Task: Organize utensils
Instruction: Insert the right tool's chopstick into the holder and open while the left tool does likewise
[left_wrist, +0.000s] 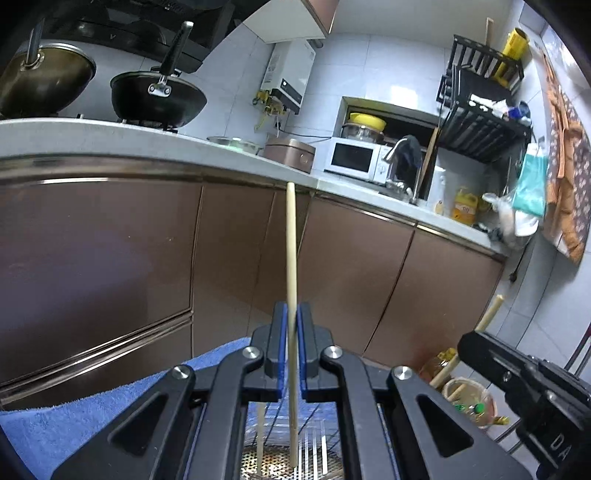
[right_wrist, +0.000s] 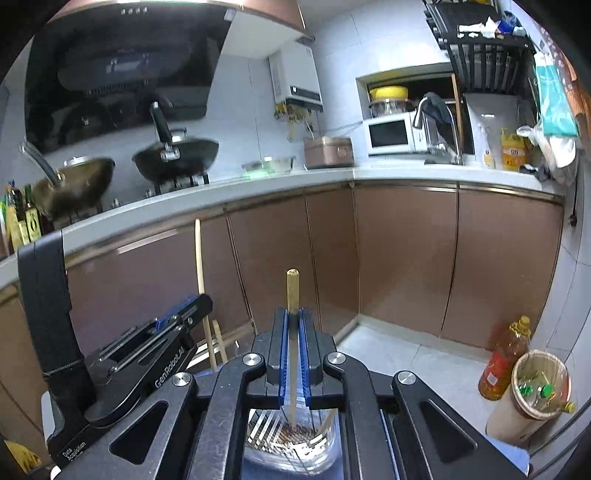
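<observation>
A small kitchen with brown cabinet doors (left_wrist: 110, 251) is faced; a chopstick is gripped in each gripper above a utensil holder.

The left gripper (left_wrist: 293, 314) is clenched on a long chopstick (left_wrist: 291, 240), which passes between the blue pads and points up; its lower end hangs over the perforated utensil holder (left_wrist: 280, 461). The right gripper (right_wrist: 294, 317) is clamped on a second chopstick (right_wrist: 292, 291), whose lower tip sits just above the holder's (right_wrist: 288, 439) floor, beside the forks (right_wrist: 266, 424). Each stick is best kept upright, lowered inside the holder's rim, and released only once the tip is down.
</observation>
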